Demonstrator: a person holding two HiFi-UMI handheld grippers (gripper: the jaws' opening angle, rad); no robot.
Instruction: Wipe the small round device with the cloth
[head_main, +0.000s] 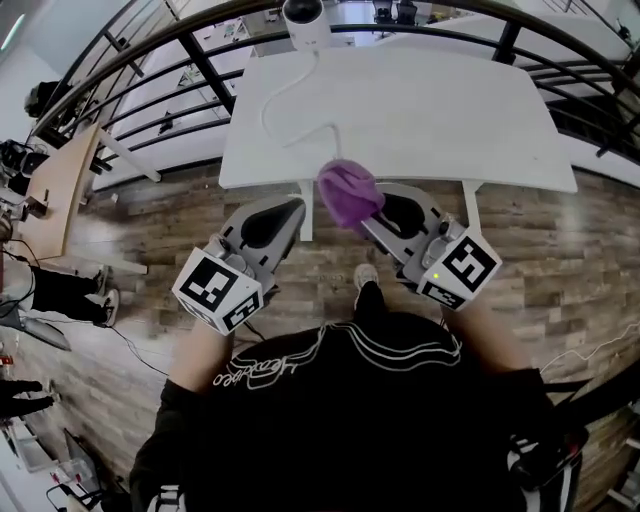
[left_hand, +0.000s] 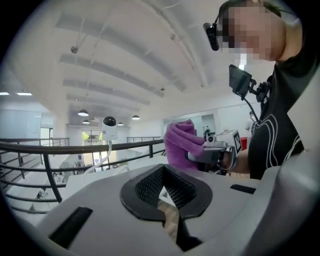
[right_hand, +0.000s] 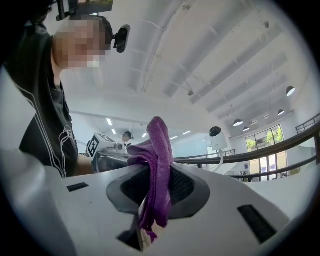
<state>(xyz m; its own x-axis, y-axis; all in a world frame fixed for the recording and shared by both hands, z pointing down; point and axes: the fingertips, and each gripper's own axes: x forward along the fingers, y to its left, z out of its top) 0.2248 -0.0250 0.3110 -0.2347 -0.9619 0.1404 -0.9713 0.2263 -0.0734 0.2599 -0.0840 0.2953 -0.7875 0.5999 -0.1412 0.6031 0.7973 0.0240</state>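
The small round white device (head_main: 305, 20) stands at the far edge of the white table (head_main: 430, 120), and its white cable (head_main: 283, 100) trails toward me. It also shows far off as the device (left_hand: 109, 127) and the device (right_hand: 216, 137). A purple cloth (head_main: 349, 193) sticks up from my right gripper (head_main: 385, 212), which is shut on it just short of the table's near edge. In the right gripper view the cloth (right_hand: 159, 165) hangs between the jaws of the right gripper (right_hand: 152, 200). My left gripper (head_main: 290, 210) is shut with nothing in it, beside the right one. The left gripper view shows the left gripper (left_hand: 167, 197) and the cloth (left_hand: 180, 142).
A black curved railing (head_main: 200, 60) runs behind and around the table. Wooden floor (head_main: 150, 215) lies below both grippers. A wooden desk (head_main: 60, 190) stands at the left, with a person's legs (head_main: 60, 295) near it.
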